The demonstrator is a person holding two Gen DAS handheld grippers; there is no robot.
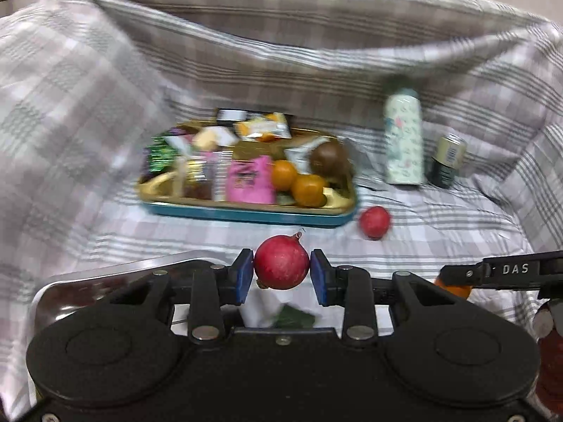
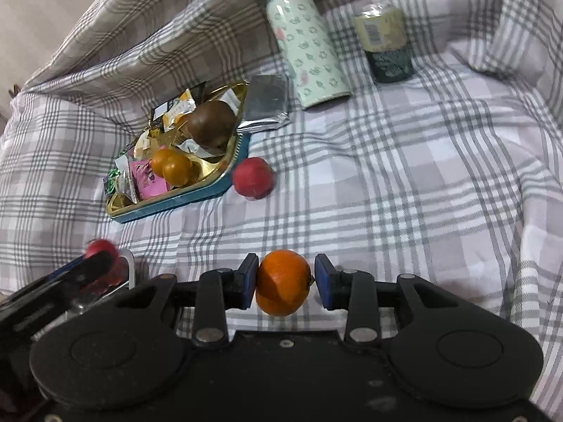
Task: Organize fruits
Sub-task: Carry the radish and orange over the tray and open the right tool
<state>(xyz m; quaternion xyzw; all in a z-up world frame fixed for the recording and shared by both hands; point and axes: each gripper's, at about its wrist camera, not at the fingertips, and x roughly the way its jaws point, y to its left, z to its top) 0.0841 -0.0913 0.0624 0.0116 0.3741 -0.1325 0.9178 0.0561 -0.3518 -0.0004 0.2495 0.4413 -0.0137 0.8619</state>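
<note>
the left gripper [image 1: 281, 271] jaws pinch one red fruit [image 1: 281, 262] above a metal tray [image 1: 105, 281]; the right gripper [image 2: 283, 282] jaws pinch one orange [image 2: 283, 282]. beyond: one loose red fruit [image 2: 252, 177] beside the teal tray [image 1: 246, 212], holding two oranges [image 1: 297, 181] and one brown fruit [image 1: 329, 157]. two cans stand behind.

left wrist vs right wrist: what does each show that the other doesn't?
Left wrist only: the left gripper shut on a red fruit, over a metal tray.
Right wrist only: the right gripper shut on an orange, and a silver foil packet.
Both: the snack tin, loose red fruit, patterned bottle, can.
</note>
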